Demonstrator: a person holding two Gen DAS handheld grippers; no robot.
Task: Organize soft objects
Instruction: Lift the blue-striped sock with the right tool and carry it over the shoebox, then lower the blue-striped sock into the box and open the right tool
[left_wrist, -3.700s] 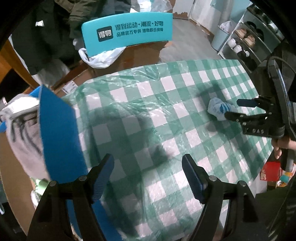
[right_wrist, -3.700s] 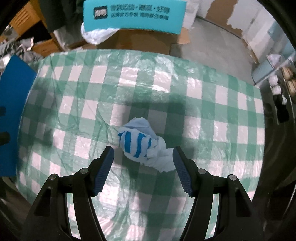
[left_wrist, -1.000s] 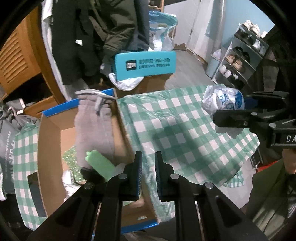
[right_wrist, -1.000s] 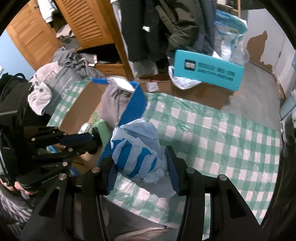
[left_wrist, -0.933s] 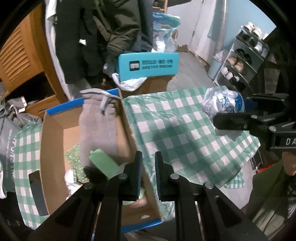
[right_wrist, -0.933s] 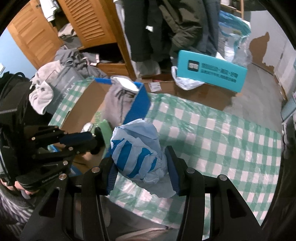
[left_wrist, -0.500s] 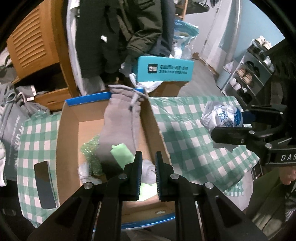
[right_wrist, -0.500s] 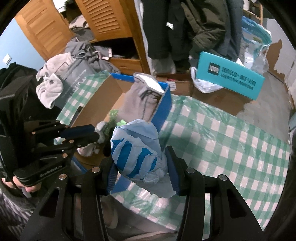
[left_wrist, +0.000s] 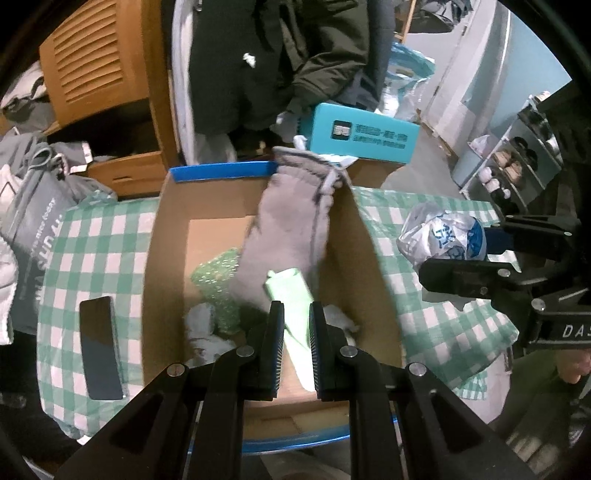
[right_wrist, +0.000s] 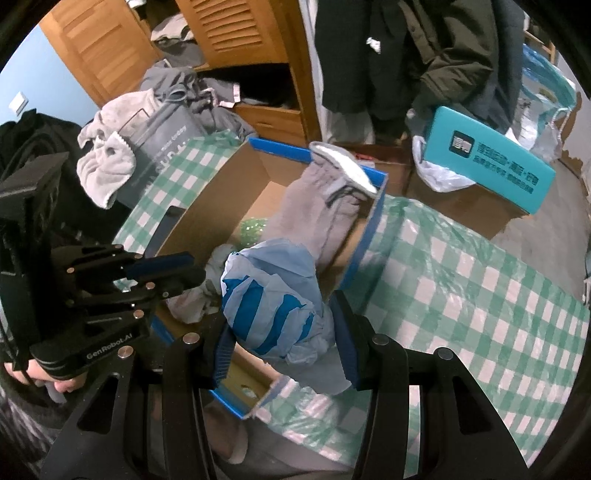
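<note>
The right claw (right_wrist: 282, 341) is clamped on a crumpled blue-and-white striped bundle (right_wrist: 273, 306), which fills the lower middle of the right wrist view and hangs just above the near corner of a cardboard box (right_wrist: 207, 210) with blue edging. In the left wrist view the same bundle (left_wrist: 441, 236) shows at right of centre, pinched between the right claw's black fingers (left_wrist: 476, 277) above the green-checked counter (left_wrist: 436, 325).

The left claw (left_wrist: 295, 343) sits at the bottom centre of its frame, its jaws drawn nearly together with a thin gap between them and nothing gripped. It hovers over the box's open top. Through the gap a pale green piece (left_wrist: 291, 295) lies inside the box, and I cannot tell whether the claw touches it. In the right wrist view this claw (right_wrist: 173, 273) reaches in from the left, over the box's near side.

Inside the box, a grey fleece garment (left_wrist: 291, 229) drapes from the far right corner down to the floor of the box; a sparkly green clump (left_wrist: 218, 277) lies left of it, and white-grey rags (left_wrist: 207, 332) lie nearer the bottom.

A dark phone (left_wrist: 99, 347) lies flat on the counter at lower left, just outside the box. A teal carton (left_wrist: 364, 134) stands behind the box, upper right of centre.
</note>
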